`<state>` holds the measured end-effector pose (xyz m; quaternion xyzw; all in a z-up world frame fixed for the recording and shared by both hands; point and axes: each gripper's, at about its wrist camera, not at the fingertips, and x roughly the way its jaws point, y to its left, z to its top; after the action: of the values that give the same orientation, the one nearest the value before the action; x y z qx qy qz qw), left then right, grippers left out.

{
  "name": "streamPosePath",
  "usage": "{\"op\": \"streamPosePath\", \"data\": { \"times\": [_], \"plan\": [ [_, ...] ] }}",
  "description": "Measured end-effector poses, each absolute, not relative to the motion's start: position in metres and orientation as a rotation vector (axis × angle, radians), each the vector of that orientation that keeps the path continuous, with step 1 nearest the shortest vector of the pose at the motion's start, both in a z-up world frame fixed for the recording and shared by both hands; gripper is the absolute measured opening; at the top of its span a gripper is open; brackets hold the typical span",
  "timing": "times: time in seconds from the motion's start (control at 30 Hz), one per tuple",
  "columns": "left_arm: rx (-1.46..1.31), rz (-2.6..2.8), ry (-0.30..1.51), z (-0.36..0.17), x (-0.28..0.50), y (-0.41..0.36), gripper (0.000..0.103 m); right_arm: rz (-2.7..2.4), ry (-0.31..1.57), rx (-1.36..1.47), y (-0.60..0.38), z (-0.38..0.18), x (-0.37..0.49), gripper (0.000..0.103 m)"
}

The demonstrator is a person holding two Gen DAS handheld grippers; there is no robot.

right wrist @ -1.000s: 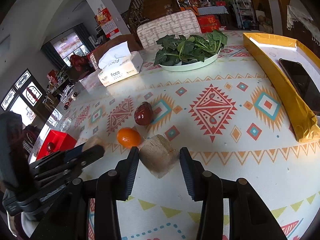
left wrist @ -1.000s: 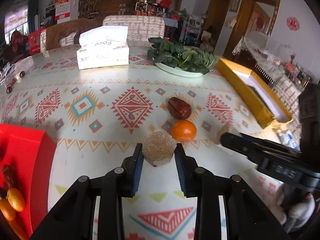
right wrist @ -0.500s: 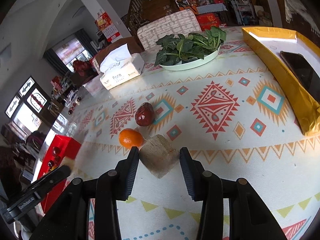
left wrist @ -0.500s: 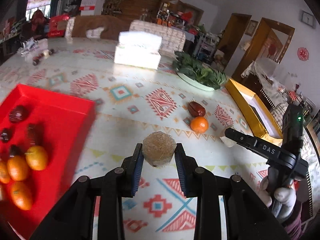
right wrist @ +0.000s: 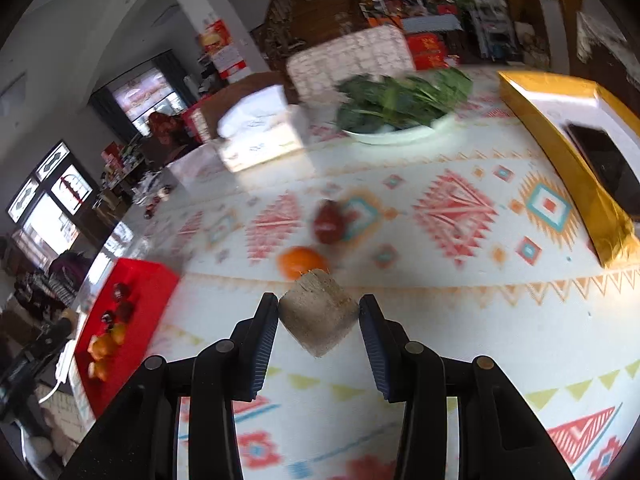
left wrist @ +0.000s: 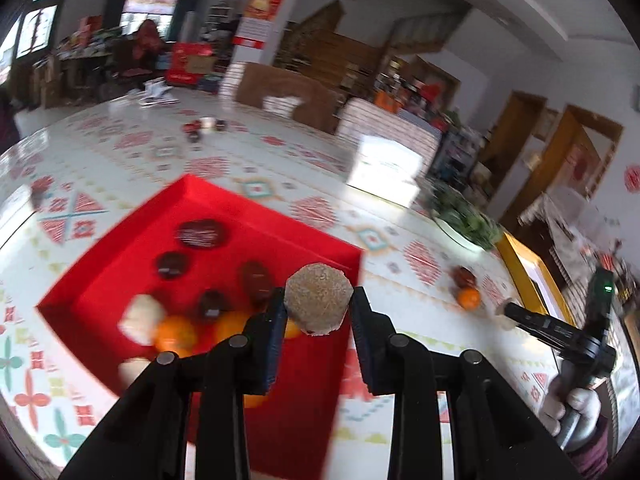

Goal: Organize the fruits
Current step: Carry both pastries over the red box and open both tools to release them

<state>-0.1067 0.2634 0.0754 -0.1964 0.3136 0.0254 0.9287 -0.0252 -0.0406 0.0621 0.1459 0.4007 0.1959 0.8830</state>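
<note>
My left gripper [left wrist: 318, 312] is shut on a beige rough chunk [left wrist: 318, 304] and holds it above the near right part of the red tray [left wrist: 280, 220]. The tray holds dark red dates [left wrist: 202, 234] and oranges [left wrist: 176, 334], blurred. My right gripper [right wrist: 319, 314] is shut on a second beige chunk [right wrist: 318, 316], held above the patterned table. An orange [right wrist: 301, 262] and a dark red date [right wrist: 329, 222] lie on the cloth just beyond it. They also show far right in the left wrist view, the orange [left wrist: 468, 298] and the date [left wrist: 464, 276].
A white plate of leafy greens [right wrist: 400, 104] and a tissue box [right wrist: 260, 136] stand at the back. A yellow box [right wrist: 568, 160] with a phone [right wrist: 608, 164] lies at the right. The red tray shows at the left [right wrist: 132, 304]. The right gripper shows at the right [left wrist: 560, 330].
My left gripper has swung left with its chunk, from the open cloth to over the red tray. My right gripper has moved a little with its chunk still held.
</note>
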Motion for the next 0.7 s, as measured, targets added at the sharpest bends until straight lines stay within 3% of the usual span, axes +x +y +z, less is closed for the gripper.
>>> {"op": "streamPosePath", "data": {
  "times": [0.3,0.7],
  "plan": [
    [-0.455,0.098,0.617,0.069,-0.133,0.311,0.031,0.563,0.821,0.153,0.068,0.097,-0.045,0.046],
    [-0.414,0.076,0.588,0.075,-0.144,0.312,0.031,0.640,0.818,0.063,0.141,0.113,-0.065,0.046]
  ]
}}
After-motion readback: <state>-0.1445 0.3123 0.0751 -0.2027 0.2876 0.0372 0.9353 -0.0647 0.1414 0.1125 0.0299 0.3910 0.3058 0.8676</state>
